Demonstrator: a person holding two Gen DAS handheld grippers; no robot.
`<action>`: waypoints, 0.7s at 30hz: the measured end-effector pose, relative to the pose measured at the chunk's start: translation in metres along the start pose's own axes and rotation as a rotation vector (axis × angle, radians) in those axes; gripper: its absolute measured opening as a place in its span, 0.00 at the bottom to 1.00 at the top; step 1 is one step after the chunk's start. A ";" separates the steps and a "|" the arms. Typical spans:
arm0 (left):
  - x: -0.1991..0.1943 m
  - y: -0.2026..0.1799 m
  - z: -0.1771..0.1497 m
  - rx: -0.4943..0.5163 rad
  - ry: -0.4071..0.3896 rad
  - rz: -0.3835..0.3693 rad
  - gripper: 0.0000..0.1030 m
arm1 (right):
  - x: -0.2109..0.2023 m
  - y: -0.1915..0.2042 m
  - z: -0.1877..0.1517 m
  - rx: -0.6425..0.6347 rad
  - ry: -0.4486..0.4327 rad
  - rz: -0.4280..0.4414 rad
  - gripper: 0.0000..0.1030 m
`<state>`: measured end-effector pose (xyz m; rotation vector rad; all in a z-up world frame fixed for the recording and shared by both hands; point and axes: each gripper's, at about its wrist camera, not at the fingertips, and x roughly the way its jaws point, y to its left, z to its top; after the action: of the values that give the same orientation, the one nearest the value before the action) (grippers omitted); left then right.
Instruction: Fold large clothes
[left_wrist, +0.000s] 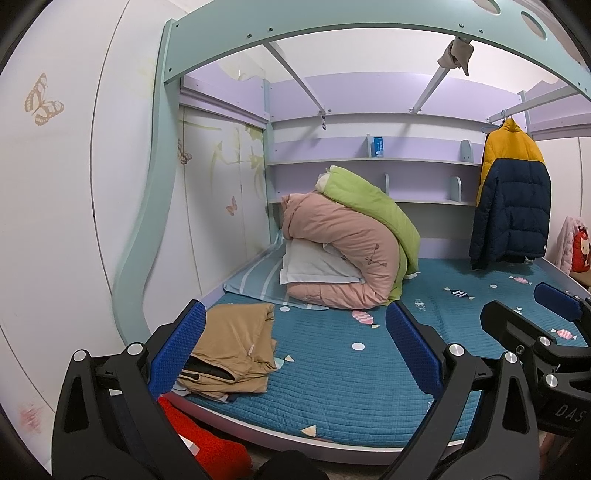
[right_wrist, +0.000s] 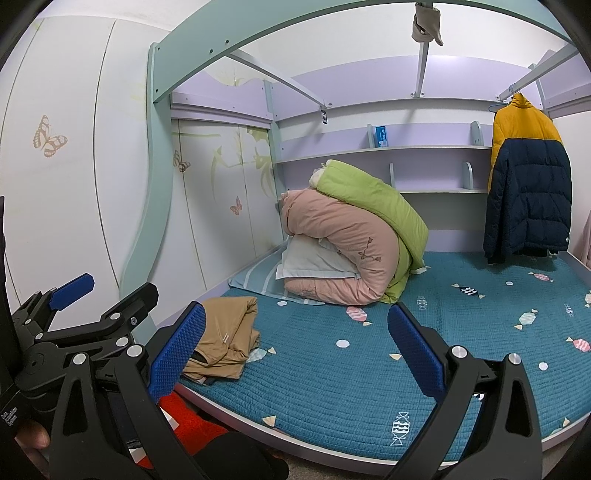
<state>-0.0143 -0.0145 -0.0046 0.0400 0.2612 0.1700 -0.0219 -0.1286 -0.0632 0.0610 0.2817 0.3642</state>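
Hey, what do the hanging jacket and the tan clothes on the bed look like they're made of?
Hanging jacket: smooth, slightly shiny synthetic shell, probably nylon or polyester, with puffy quilted channels that suggest padding. Tan clothes: soft matte fabric, perhaps cotton knit; it drapes limply in loose folds.

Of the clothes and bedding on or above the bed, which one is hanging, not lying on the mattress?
The yellow-and-navy puffer jacket hangs from a rail at the far right. The folded tan garment and the rolled pink quilt lie on the blue quilted mattress.

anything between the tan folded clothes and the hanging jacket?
Yes: the rolled pink and green quilts and bare blue mattress separate the tan clothes from the jacket; both views.
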 end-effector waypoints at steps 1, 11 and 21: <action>0.000 0.000 0.000 0.000 0.000 0.000 0.95 | 0.000 -0.001 0.000 0.000 0.000 0.000 0.93; 0.000 0.001 0.000 0.000 -0.001 -0.002 0.95 | 0.001 -0.001 0.001 0.002 0.002 0.002 0.93; 0.000 0.002 -0.001 0.003 0.000 0.001 0.95 | 0.001 -0.001 0.000 0.005 0.002 0.005 0.93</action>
<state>-0.0144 -0.0129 -0.0060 0.0436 0.2610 0.1708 -0.0204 -0.1286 -0.0636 0.0661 0.2840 0.3683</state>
